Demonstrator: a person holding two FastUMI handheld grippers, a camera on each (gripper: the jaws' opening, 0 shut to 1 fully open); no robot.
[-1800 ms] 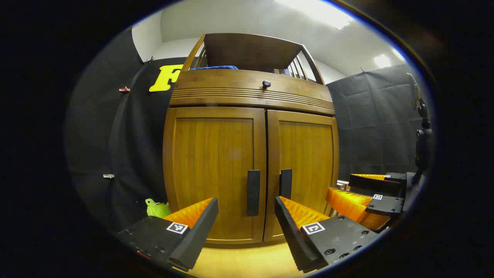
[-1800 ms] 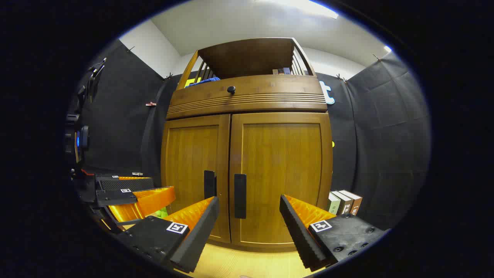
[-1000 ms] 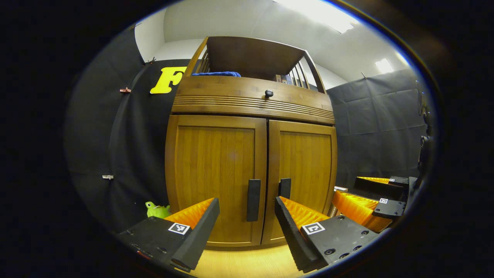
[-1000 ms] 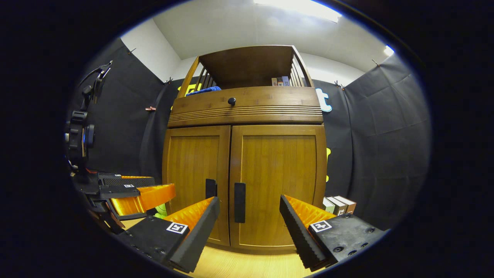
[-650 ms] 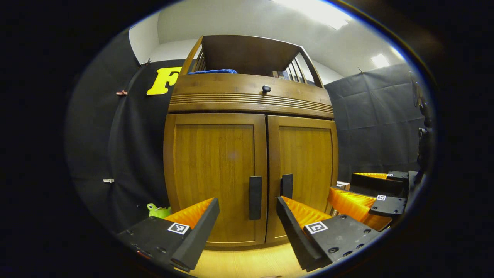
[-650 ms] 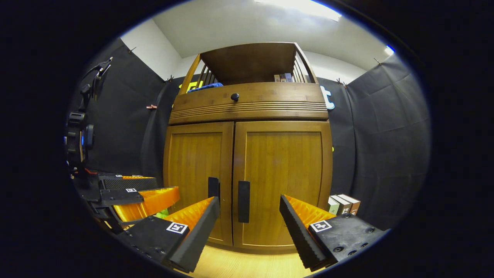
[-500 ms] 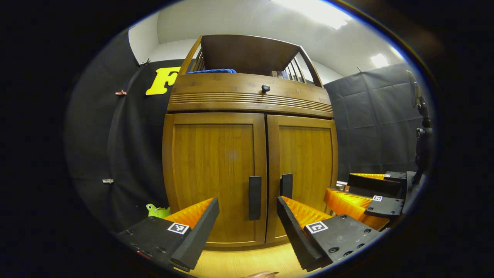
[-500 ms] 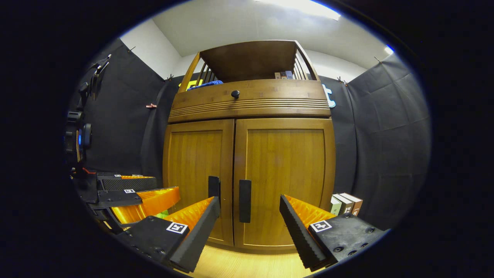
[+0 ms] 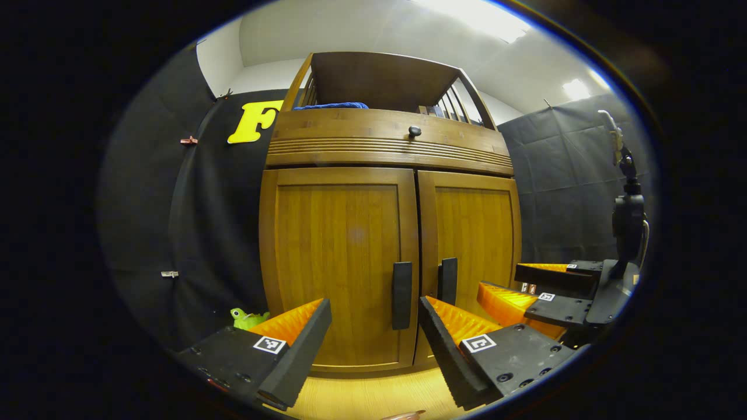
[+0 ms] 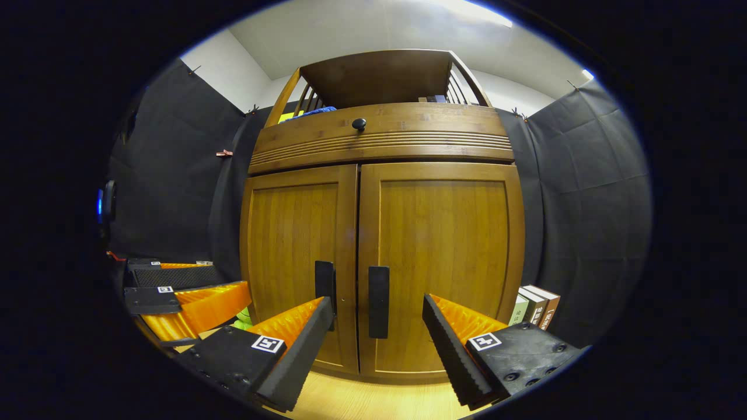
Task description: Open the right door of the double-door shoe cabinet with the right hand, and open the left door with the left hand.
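A wooden shoe cabinet (image 9: pixel 385 146) stands ahead with both doors closed. In the left gripper view the left door (image 9: pixel 338 256) carries a black handle (image 9: pixel 401 295), and my left gripper (image 9: pixel 373 344) is open just short of it. In the right gripper view the right door (image 10: pixel 443 256) has its black handle (image 10: pixel 378 302) slightly left of the gap of my open right gripper (image 10: pixel 376 344). The left door's handle (image 10: pixel 324 286) sits beside it. Each view also shows the other gripper (image 9: pixel 543 297) (image 10: pixel 181 297) off to the side, open.
A green toy (image 9: pixel 248 318) lies on the floor left of the cabinet. Several books (image 10: pixel 534 306) stand at its right foot. A knobbed drawer (image 10: pixel 359 123) and an open shelf with a blue cloth (image 9: pixel 332 106) top the cabinet. Pale wood floor (image 10: pixel 362 402) runs beneath.
Both grippers have drifted closer to the cabinet, which looms larger now. The doors remain closed and both grippers stay open.
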